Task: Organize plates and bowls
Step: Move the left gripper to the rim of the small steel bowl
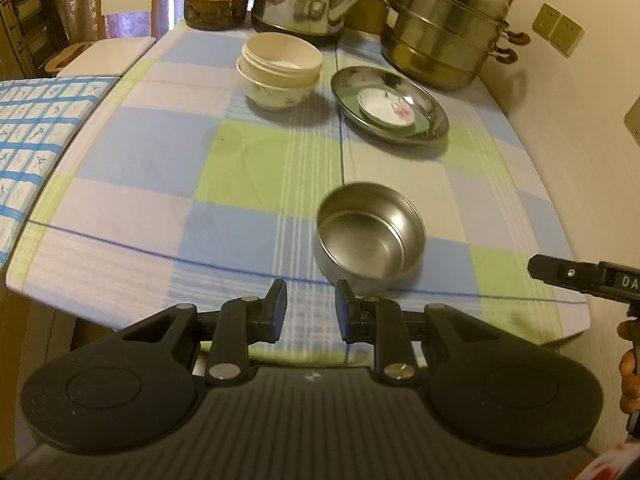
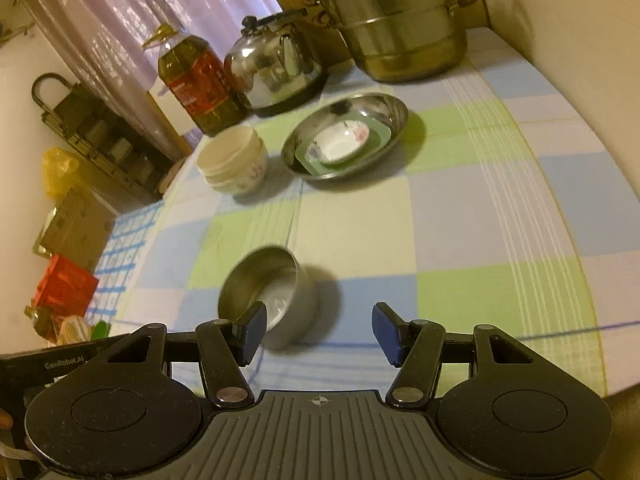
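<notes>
Looking risky for the lone steel bowl [image 2: 269, 301] — it sits near the counter [image 2: 480, 200] edge. Both the right hand-held gripper [image 2: 318, 330] and the left hand-held gripper [image 1: 311, 307] are spread apart and empty, so a clumsy nudge could knock it off.

Both wrist views low over table [image 1: 120, 152], bowl [image 1: 370, 236] shared.

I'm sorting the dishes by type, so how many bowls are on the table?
3 visible: a steel bowl alone near the grippers, and two cream bowls nested, the inner bowl inside the floral bowl, left of the steel plate. More could be hidden within that stack.
</notes>
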A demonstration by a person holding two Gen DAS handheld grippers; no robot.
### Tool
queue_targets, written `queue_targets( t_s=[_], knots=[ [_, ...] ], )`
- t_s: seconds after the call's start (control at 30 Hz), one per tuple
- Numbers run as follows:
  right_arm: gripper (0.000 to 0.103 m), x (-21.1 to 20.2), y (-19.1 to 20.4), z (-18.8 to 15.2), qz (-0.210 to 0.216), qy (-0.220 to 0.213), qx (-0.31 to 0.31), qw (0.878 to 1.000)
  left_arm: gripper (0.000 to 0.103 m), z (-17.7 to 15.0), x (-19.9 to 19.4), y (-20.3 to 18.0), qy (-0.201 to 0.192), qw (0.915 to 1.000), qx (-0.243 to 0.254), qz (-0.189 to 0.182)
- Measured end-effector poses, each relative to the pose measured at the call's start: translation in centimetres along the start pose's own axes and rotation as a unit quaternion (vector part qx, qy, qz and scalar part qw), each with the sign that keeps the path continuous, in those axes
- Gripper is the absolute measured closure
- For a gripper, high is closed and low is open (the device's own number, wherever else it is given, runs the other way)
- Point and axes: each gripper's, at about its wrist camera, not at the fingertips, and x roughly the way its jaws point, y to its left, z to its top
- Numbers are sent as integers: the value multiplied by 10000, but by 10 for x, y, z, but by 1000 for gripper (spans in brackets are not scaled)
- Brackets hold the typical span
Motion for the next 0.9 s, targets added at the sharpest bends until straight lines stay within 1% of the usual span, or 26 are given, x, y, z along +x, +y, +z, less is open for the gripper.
queue_targets(
  t_s=[0.2, 0.47, 0.7, 0.9],
  knots=[
    [44, -1, -2, -19, -52, 220, -139, 9996, 80, -17, 0, -15, 77, 9999, 67, -26],
    [44, 0, -1, -33, -80, 363, -335, 9987, 80, -29, 2, -30, 163, 9998, 125, -55],
    [44, 5, 6, -35, -48, 435, -506, 9978, 80, -30, 7, -38, 212, 9994, 264, -121],
    [44, 17, 16, -29, 4, 524, -639, 9966, 80, -21, 15, -37, 212, 9990, 328, -209]
  ],
)
